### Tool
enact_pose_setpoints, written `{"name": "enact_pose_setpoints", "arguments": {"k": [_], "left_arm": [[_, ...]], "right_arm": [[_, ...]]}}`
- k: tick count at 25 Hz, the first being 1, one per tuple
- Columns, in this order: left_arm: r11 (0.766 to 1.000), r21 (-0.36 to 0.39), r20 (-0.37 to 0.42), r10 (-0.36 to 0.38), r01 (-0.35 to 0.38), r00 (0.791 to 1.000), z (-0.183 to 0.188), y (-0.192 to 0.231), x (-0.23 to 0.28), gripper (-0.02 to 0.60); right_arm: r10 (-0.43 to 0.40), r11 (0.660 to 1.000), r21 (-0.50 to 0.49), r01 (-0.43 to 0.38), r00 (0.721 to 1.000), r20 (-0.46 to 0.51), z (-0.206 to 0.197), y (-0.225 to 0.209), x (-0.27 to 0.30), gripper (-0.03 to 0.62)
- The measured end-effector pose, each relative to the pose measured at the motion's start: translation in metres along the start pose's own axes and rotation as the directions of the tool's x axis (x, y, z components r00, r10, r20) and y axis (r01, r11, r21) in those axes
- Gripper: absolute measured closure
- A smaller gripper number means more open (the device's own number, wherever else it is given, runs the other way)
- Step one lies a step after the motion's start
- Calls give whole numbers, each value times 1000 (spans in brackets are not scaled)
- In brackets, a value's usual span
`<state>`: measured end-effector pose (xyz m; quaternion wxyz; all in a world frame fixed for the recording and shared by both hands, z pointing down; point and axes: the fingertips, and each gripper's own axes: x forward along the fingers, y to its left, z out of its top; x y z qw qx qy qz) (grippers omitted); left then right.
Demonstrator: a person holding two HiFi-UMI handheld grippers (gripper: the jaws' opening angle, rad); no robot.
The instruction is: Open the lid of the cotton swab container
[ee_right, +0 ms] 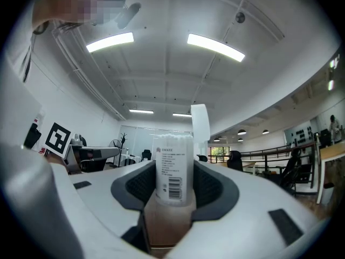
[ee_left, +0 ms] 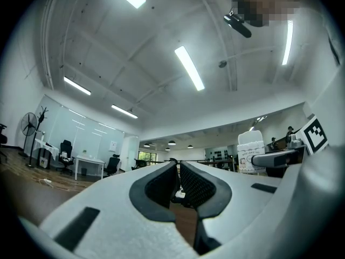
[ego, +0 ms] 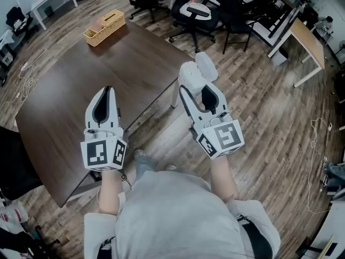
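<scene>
My right gripper [ego: 197,88] is shut on the cotton swab container [ego: 190,78], a clear white tube with a printed label, held upright off the table's right edge. Its white lid [ego: 206,66] stands flipped open on the far side. In the right gripper view the container [ee_right: 173,169] fills the gap between the dark pads [ee_right: 141,186], the lid [ee_right: 199,125] rising behind it and the swab tips showing at the top. My left gripper [ego: 107,92] hovers over the table, shut with nothing in it. The left gripper view shows its fingertips [ee_left: 178,166] together and the container [ee_left: 251,151] to the right.
A dark brown table [ego: 70,85] lies under the left gripper, with a yellow basket [ego: 105,27] at its far corner. Office chairs [ego: 195,11] stand beyond it and a light wooden desk [ego: 308,39] at the far right. The right gripper is over wooden floor [ego: 269,107].
</scene>
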<state>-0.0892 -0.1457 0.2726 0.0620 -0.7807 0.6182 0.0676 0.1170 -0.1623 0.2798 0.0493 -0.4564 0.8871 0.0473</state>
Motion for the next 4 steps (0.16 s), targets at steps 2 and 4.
{"name": "enact_pose_setpoints", "arguments": {"k": [2, 4], "left_arm": [[1000, -2, -1, -1, 1, 1000, -1, 0, 0, 553], [1000, -4, -3, 0, 0, 1000, -3, 0, 0, 553]], "right_arm": [[-5, 1000, 7, 5, 1000, 0, -1, -1, -1, 405], [-8, 1000, 10, 8, 1000, 1, -3, -1, -1, 405]]}}
